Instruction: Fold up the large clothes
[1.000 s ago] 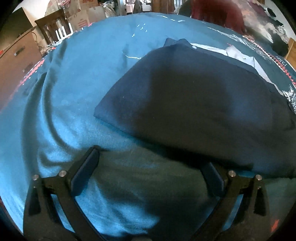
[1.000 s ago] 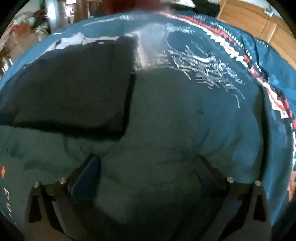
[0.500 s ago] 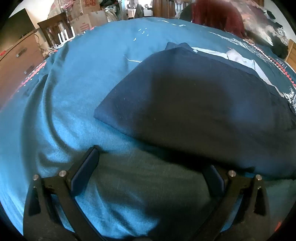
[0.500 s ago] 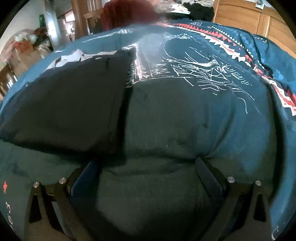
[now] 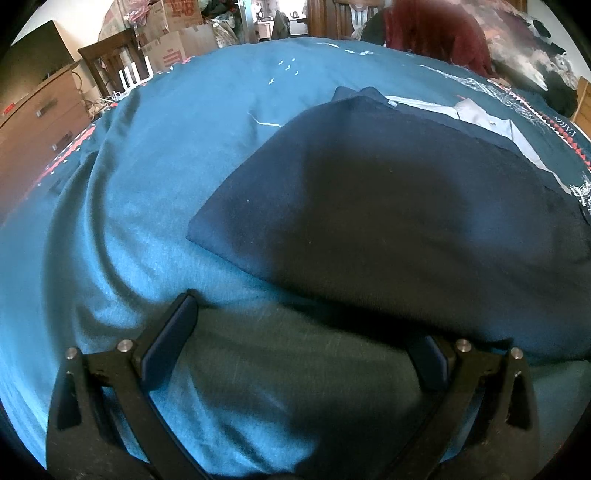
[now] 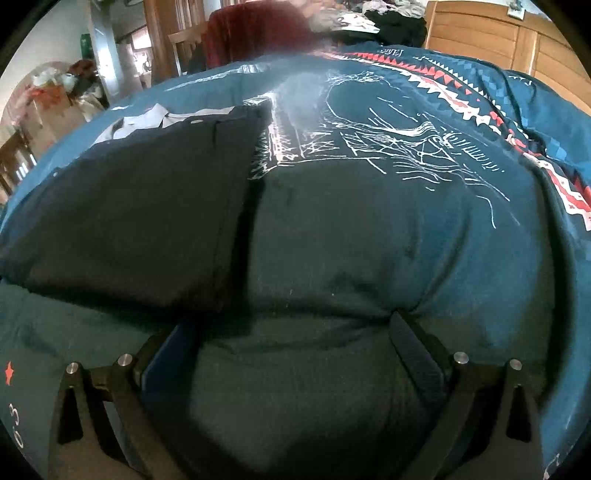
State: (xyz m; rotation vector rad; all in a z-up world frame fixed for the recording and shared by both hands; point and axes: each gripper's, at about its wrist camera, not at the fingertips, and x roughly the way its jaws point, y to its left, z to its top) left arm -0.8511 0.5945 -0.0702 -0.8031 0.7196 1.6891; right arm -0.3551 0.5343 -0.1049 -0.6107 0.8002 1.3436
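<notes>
Left claw point(image 5: 303, 347) wide open, holds nothing. Right claw point(image 6: 291, 354) same. Folded dark cloth point(image 5: 388, 206) just ahead, between both claws, long side running across. Right claw nearer its edge. Blue blanket point(image 5: 166, 155) underneath.

Both views are fisheye, bending straight lines hard toward the rim, with black corners outside the image circle. Daylight comes from the far background, where the room blows out pale. The teal cloth point(image 5: 155, 192) is bright on its left folds in the left wrist view, while a broad soft shadow darkens the navy garment point(image 5: 388, 221) and the cloth nearest the lens. The right wrist view is dimmer — its near half lies in murky shadow, and glare washes the white print point(image 6: 388, 136). The red shape point(image 6: 255, 33) at the top is blurred.
</notes>
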